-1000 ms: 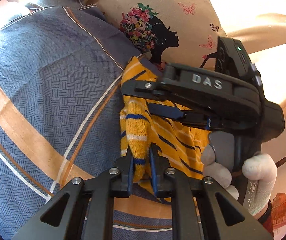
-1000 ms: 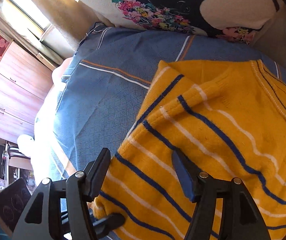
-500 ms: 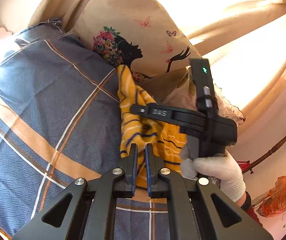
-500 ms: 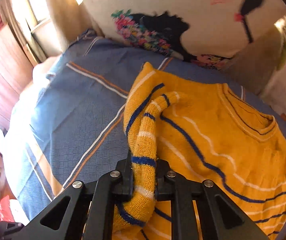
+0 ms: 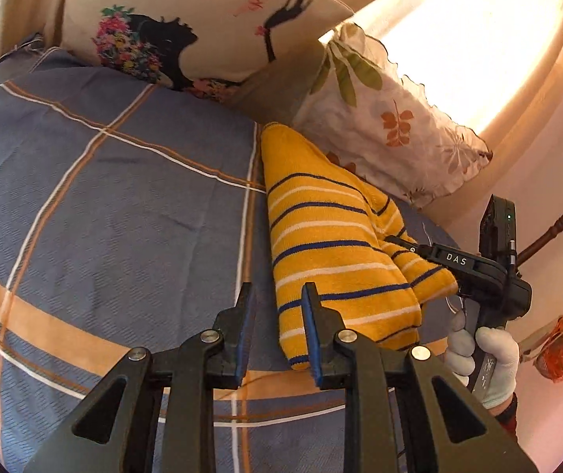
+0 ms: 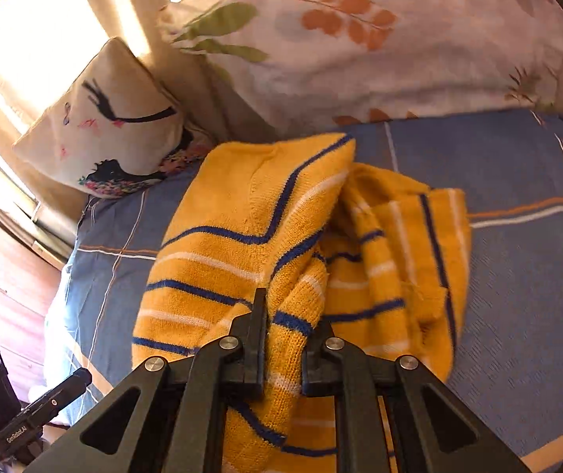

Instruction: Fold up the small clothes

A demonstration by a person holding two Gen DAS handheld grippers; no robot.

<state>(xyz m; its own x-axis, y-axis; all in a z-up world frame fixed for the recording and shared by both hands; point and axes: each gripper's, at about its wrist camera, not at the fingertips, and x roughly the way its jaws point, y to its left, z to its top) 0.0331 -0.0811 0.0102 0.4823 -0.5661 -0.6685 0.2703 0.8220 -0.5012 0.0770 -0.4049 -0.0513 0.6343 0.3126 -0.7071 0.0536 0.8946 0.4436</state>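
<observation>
Left wrist view: one yellow striped sweater (image 5: 332,244) lies on the blue plaid bedspread (image 5: 116,205), folded narrow, its far tip near two pillows. One is the silhouette pillow (image 5: 186,19), printed with a woman's profile and flowers; the other is the leaf-print pillow (image 5: 391,118). Left gripper (image 5: 279,339) has its jaws slightly apart, just been opening, nothing between them; the sweater's near edge sits just beside the right-side finger. One gloved hand (image 5: 482,358) holds the right gripper (image 5: 403,242) at the sweater's right edge. Right wrist view: right gripper (image 6: 281,339) pinches a bunched fold of the sweater (image 6: 249,213), jaws pressed on the knit. Same two pillows behind it, leaf-print pillow (image 6: 379,31) and silhouette pillow (image 6: 112,126). Left gripper's body shows at the lower left corner.
</observation>
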